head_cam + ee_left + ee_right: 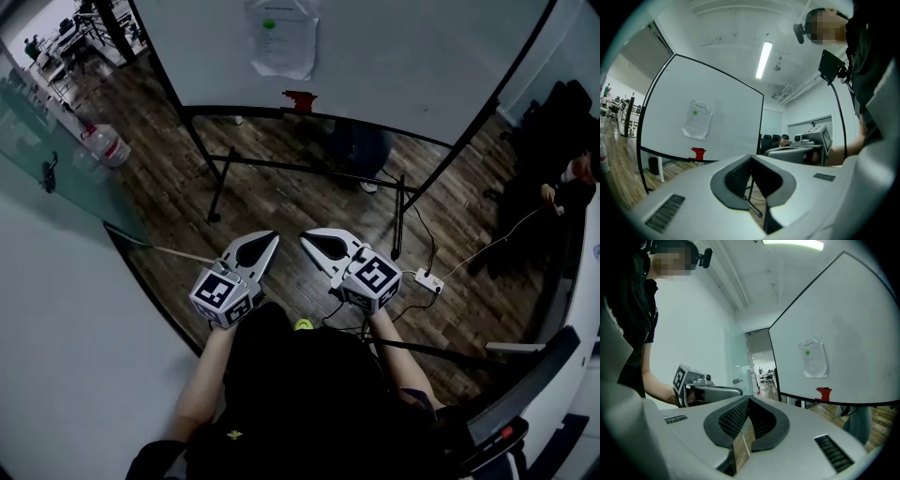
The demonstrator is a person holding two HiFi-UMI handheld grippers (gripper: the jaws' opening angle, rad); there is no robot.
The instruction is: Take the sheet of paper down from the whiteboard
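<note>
One sheet of paper (pixel 279 37) hangs on the whiteboard (pixel 403 56) at my 12 o'clock, long axis upright, with a green dot (pixel 270 24) near its top edge. My left gripper (pixel 270 238) and right gripper (pixel 306 238), jaws pressed together on nothing, sit at 6 o'clock, well apart from it.

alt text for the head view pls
Seen from above, a person holds two shut grippers side by side, the left gripper and the right gripper, over a wooden floor, facing a whiteboard. A sheet of paper with a green dot hangs on it.
</note>
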